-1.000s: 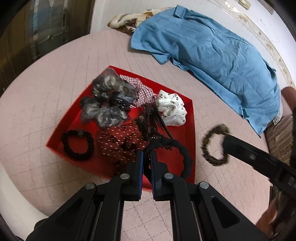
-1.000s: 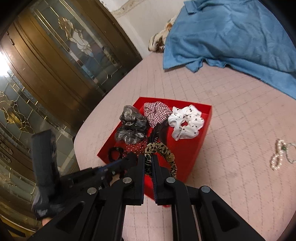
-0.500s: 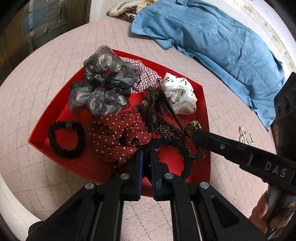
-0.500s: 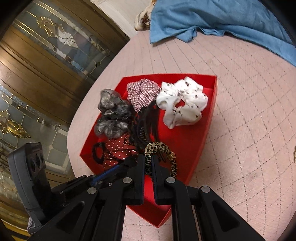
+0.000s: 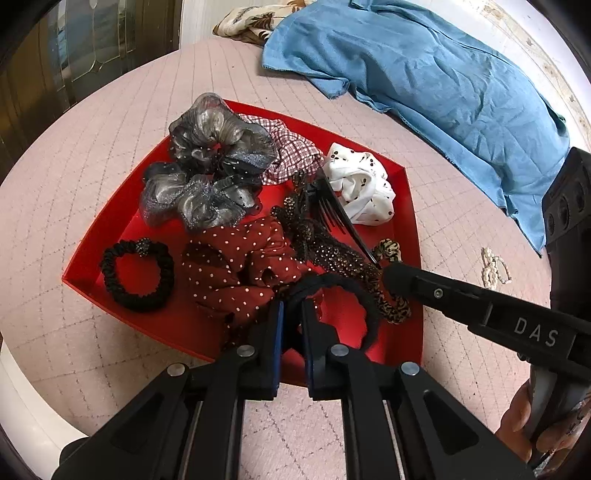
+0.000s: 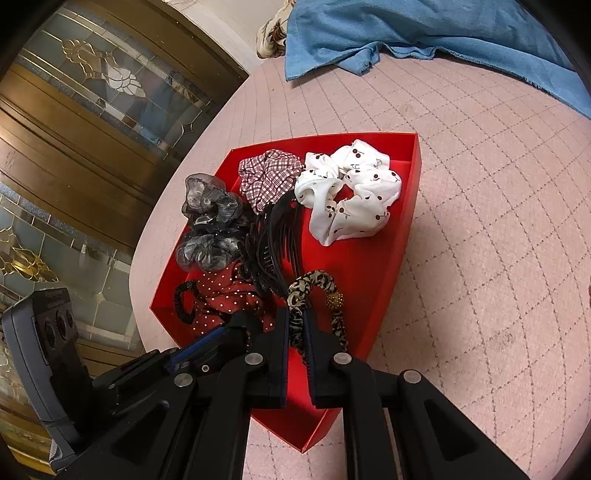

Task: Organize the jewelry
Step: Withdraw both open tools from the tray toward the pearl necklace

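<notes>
A red tray [image 5: 410, 206] [image 6: 402, 229] lies on the pink quilted surface, holding several scrunchies, a black hair comb [image 5: 328, 206] and a small black hair tie [image 5: 138, 275]. My left gripper [image 5: 291, 314] is shut on a black hair tie [image 5: 354, 291] over the tray's near edge. My right gripper [image 6: 297, 328] is shut on a leopard-print hair tie [image 6: 314, 284], also visible in the left wrist view [image 5: 391, 306], held low inside the tray's right side. A pearl bracelet [image 5: 491, 266] lies on the surface right of the tray.
A blue shirt [image 5: 424, 74] [image 6: 424, 29] is spread at the far side, with a patterned cloth [image 5: 243, 22] beside it. A wooden door with glass panels [image 6: 92, 129] stands at the left. The surface's rounded edge is near.
Both grippers have moved forward and down over the tray. The right gripper carried the leopard hair tie from outside the tray to low inside its right side.
</notes>
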Motion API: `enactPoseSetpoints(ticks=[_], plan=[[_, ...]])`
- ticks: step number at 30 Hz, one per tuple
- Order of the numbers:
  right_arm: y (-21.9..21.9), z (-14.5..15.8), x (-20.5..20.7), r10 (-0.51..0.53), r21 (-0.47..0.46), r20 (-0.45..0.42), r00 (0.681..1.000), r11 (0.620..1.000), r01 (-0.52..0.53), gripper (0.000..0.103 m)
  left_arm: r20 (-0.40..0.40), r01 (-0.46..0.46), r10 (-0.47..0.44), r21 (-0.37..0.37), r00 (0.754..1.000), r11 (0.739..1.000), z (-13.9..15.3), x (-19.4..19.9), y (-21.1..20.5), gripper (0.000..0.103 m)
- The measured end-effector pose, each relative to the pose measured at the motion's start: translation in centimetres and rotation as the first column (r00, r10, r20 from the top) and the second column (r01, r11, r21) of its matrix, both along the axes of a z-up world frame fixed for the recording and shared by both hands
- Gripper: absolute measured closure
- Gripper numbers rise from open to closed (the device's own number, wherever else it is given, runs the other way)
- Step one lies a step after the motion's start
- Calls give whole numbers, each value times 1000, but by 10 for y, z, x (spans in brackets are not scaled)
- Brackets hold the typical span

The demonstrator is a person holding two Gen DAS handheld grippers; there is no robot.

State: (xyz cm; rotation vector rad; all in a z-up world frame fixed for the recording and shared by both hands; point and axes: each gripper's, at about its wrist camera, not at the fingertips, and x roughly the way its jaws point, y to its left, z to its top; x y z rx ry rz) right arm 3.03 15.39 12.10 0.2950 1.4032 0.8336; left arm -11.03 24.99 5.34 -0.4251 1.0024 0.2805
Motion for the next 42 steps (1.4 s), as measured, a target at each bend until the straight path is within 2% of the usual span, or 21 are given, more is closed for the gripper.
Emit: enactPoseSetpoints(ticks=[15,18,20,22,24,29,32,34,39,42], plan=[[-4,6,-3,-10,-1,7,1000,1000,10,93,12,-7,7,22,1000,1000,9,-6,-2,92],[-4,7,-4,-14,2,-1,1000,1000,14,93,18,-10,10,27,1000,1000,12,-8,-2,79],[-5,7,-4,-21,6,-12,1000,1000,22,90,27,-15,14,31,1000,999,15,-10,-2,66],[-8,10,-4,-35,10,-15,999,999,35,75,38,-17,16,31,999,999,19,-12,-2,62],[-11,14,-5,-46,14,-8,999,999,46,70,42,-18,17,32,999,999,22,-14,-2,62],[-19,28,-8,-58,32,15,998,998,57,70,43,-26,24,41,999,999,28,-19,-4,56],[-30,37,-11,-68,39,35,997,997,67,68,53,-37,34,52,998,998,36,-23,-6,48],[-42,43,-14,-76,42,48,996,996,74,68,63,-44,40,53,997,998,41,-26,-8,45],[-89,52,-25,-109,19,101,989,994,108,58,83,-44,38,71,996,997,55,-35,-17,45],[-129,51,-28,-153,-13,114,982,988,155,58,96,-19,11,81,995,997,63,-36,-30,45]])
